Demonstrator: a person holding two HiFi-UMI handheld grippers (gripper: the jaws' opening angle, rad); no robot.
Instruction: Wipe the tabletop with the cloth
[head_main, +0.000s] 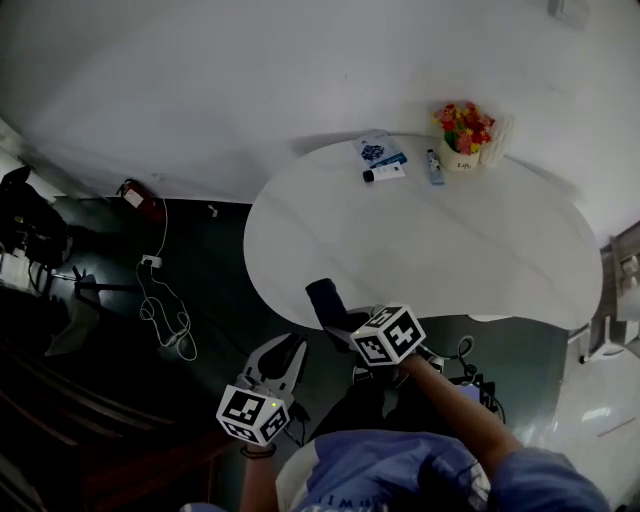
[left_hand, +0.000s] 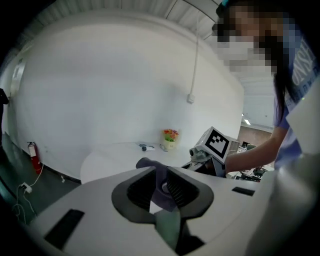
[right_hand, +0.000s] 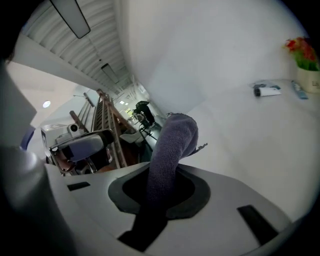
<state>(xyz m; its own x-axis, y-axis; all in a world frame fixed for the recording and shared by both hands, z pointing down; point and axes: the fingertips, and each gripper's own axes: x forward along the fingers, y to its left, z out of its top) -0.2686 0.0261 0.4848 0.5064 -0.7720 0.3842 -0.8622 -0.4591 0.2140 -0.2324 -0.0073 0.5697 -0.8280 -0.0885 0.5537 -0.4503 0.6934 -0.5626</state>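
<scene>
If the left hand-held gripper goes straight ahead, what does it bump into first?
Most likely the dark cloth, held by the right hand-held gripper at the table's near edge. It shows straight ahead between the jaws, though how far off is unclear.

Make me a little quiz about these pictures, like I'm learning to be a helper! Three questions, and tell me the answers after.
1. Pick one: what does the right gripper hold? A) a sponge B) a dark cloth C) a cup
2. Count: in the head view, how many small things lie on the table just left of the flowers?
3. True or false: the flowers stand at the table edge nearest the person.

Key
1. B.
2. Three: a blue packet, a white tube and a blue pen-like thing.
3. False: they stand at the far edge, by the wall.
</scene>
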